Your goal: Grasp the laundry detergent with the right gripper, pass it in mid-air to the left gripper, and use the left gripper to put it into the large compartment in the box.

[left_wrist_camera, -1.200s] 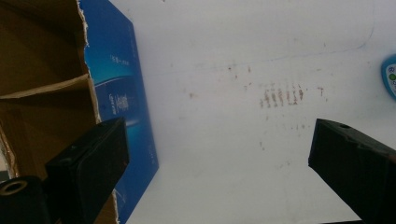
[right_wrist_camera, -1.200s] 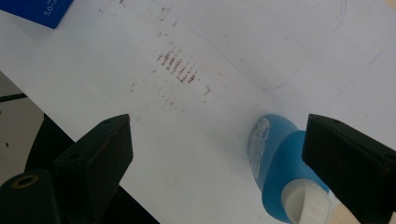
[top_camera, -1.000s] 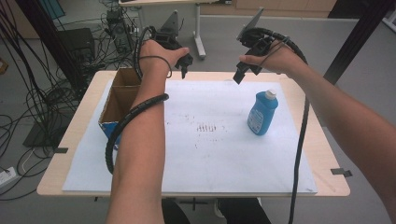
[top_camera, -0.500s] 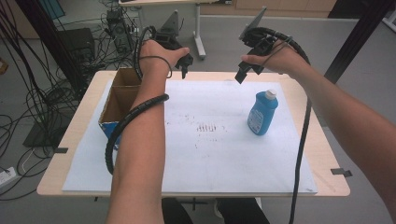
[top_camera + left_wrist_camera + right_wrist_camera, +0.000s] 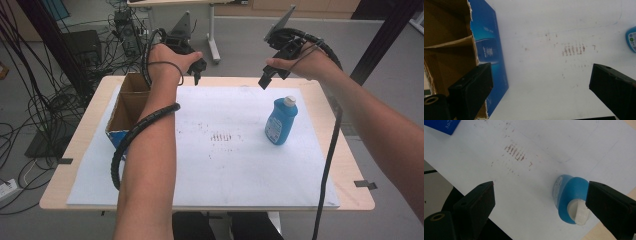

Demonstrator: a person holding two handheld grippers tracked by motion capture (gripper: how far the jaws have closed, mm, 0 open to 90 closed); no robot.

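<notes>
A blue bottle (image 5: 281, 121) with a white cap stands upright on the white sheet (image 5: 220, 160), right of the middle. My right gripper (image 5: 263, 81) hangs open above and behind it; in the right gripper view the bottle (image 5: 571, 197) sits below, close to the right jaw, with nothing between the jaws. My left gripper (image 5: 198, 76) is held open over the table's far edge, right of the cardboard box (image 5: 126, 107). The left gripper view looks down on the box (image 5: 449, 50) and the stained sheet (image 5: 564, 65), jaws wide apart.
The open box has a blue outer side (image 5: 491, 57) and a cardboard divider inside. Faint reddish marks (image 5: 225, 137) stain the sheet's middle. Cables and a stand (image 5: 100, 45) crowd the floor behind the table at the left. Black tape tabs (image 5: 365, 184) hold the sheet's corners.
The right gripper has risen slightly and shifted a little right above the bottle. The left gripper holds almost still.
</notes>
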